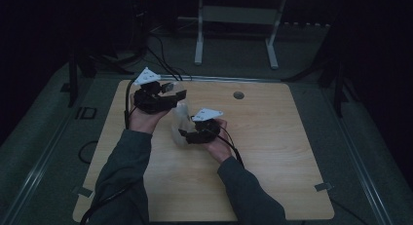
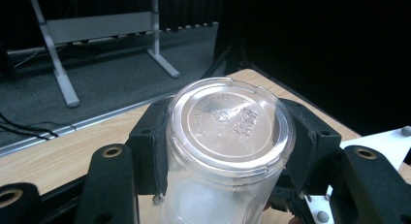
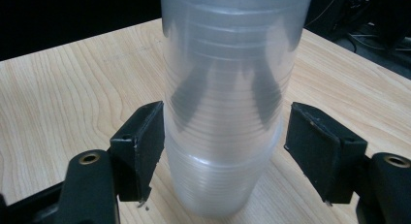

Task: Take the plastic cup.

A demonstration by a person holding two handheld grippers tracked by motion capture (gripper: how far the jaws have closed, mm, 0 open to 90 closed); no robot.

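An upside-down stack of clear plastic cups [image 1: 180, 121] [image 3: 228, 88] stands on the wooden table [image 1: 272, 142], left of its middle. My left gripper [image 1: 178, 96] [image 2: 230, 146] comes in from the left at the top of the stack; its two black pads press both sides of the uppermost cup [image 2: 230, 122], whose embossed base faces up. My right gripper [image 1: 184, 135] [image 3: 224, 141] comes from the right, low on the stack, with one pad against each side of it. Through the cup walls I see dark shapes of the left gripper's jaws.
A round hole [image 1: 238, 95] lies in the tabletop behind the cups. A grey metal stand [image 1: 234, 20] and cables [image 1: 160, 59] sit on the floor beyond the far edge. The room around the table is dark.
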